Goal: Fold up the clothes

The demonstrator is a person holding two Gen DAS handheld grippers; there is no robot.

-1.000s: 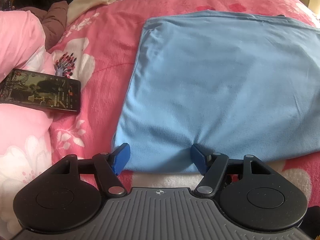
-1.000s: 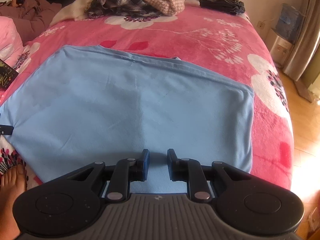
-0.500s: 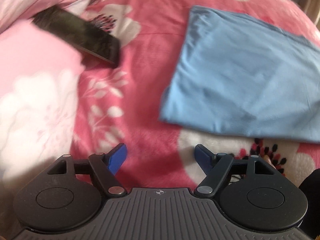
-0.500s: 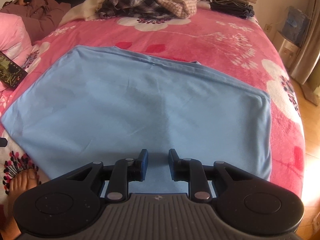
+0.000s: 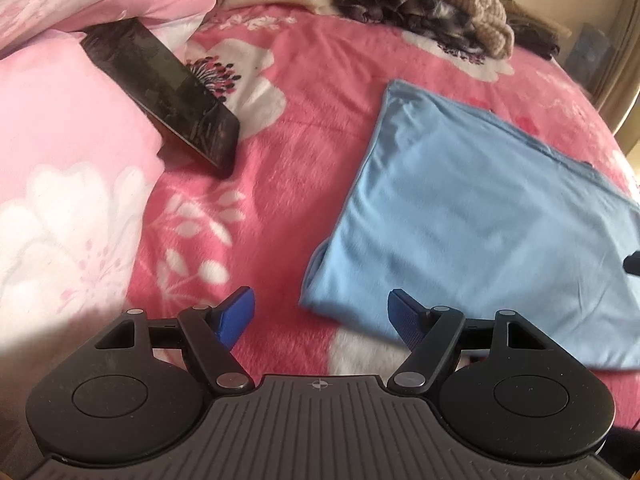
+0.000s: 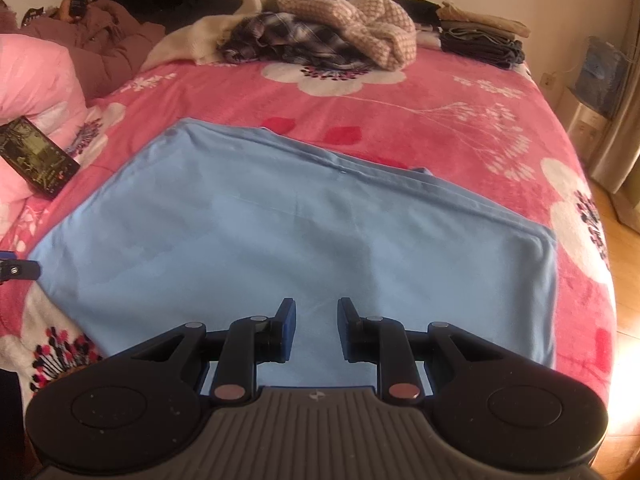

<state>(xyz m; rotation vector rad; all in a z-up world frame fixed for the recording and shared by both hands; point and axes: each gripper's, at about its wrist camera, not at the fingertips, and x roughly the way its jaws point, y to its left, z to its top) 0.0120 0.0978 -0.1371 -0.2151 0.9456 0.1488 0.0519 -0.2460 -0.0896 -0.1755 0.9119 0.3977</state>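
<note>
Blue cloth [image 6: 288,240] lies flat on the pink floral bed [image 6: 440,120], folded to a wide rectangle. In the right wrist view its long axis runs left-right, skewed: left end nearer the pillow side, right end towards the bed's right edge. Far edge shows a seam line; far-right corner has a small layer poking out.

Left tongs [image 5: 320,312]: jaws set wide and closing at this moment, nothing between the pads; they hang above the bedspread just off the cloth's near-left corner, the right pad over the cloth's near edge. Blurred here, so I cannot tell whether it touches.

Right tongs [image 6: 316,328]: jaws a narrow gap apart, above the cloth's near edge around mid-length. Blue fabric shows through the gap, but no pinch visible.

No containers in view. Elsewhere on the bed: phone [image 5: 164,92] propped on the pink pillow [image 5: 60,184] at left, loose clothes heap [image 6: 320,36] at far centre, folded stack [image 6: 480,36] at far right.
</note>
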